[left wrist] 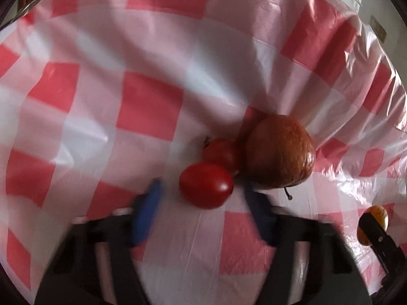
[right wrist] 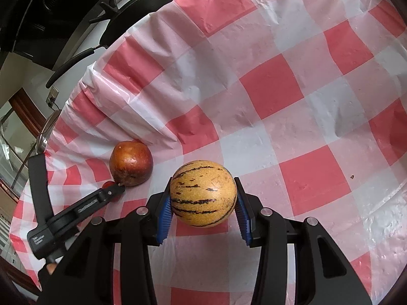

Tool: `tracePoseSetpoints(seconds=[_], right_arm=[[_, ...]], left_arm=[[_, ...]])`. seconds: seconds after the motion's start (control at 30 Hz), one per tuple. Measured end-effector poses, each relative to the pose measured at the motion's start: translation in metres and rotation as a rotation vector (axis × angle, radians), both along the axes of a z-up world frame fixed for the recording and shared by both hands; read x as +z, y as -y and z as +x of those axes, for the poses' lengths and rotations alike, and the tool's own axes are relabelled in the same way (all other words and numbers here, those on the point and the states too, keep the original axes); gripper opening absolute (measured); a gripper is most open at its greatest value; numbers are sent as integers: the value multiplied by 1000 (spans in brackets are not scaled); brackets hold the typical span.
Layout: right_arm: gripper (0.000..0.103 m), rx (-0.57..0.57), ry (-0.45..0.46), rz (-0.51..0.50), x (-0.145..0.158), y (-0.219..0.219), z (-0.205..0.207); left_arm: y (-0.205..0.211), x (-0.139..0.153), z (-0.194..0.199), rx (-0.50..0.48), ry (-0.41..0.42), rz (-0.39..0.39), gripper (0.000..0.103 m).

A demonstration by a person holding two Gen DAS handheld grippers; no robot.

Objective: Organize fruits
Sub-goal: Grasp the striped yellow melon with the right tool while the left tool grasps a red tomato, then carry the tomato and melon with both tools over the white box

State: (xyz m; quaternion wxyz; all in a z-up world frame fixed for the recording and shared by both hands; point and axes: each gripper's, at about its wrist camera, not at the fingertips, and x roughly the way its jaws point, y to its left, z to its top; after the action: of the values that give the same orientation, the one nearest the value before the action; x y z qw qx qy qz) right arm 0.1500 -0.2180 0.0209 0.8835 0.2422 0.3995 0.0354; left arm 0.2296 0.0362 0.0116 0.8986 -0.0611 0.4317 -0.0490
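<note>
The right gripper (right wrist: 203, 203) is clamped on a round yellow melon (right wrist: 203, 193) with dark broken stripes, its blue ribbed pads (right wrist: 165, 216) pressing both flanks of the fruit above the red-and-white checked tablecloth (right wrist: 292, 101). Left of the melon and a little farther from the camera, a brownish-red apple (right wrist: 131, 163) sits on the cloth. The left gripper (right wrist: 84, 207) reaches toward the apple's near side, and in the right wrist view it hides most of a small red tomato (right wrist: 110, 184), of which only a sliver shows.

The left wrist view, blurred, shows what that one hides: two tomatoes lie touching the apple (left wrist: 279, 152) on its left. The nearer tomato (left wrist: 206, 186) sits just ahead of the left gripper (left wrist: 203, 198), whose blue fingers (left wrist: 148, 211) stand apart with nothing between them; the farther tomato (left wrist: 221, 152) lies behind it. At this view's right edge, well apart from the apple, the melon (left wrist: 376, 219) shows only partly behind a black finger of the right gripper (left wrist: 376, 236).
</note>
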Motion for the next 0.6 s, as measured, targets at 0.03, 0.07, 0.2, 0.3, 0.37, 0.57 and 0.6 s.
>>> tracePoseSetpoints(seconds=[0.03,0.07,0.2,0.3,0.37,0.57,0.6], right_arm=[[43,1,1,2,0,0,0],[43,0,3,4,0,0,0],[43,-2,7,7,0,1,-1],[43,-5,10,8,0,1,-3],[43,-6,8,7,0,1,-3],[43,-7,8,7,0,1,-3],[43,-7,8,7,0,1,-3]], left_arm=[[0,1,-5,-11,8,5,39],[-2,2,-9,-8,15,8,39],[-15,18,-57,7,104,61,39],[-44,25,-105,68,143,31,39],[-73,24,-139,149,155,-8,39],[-140,16,-178,323,160,-169,39],[-143,15,-178,328,163,-182,39]])
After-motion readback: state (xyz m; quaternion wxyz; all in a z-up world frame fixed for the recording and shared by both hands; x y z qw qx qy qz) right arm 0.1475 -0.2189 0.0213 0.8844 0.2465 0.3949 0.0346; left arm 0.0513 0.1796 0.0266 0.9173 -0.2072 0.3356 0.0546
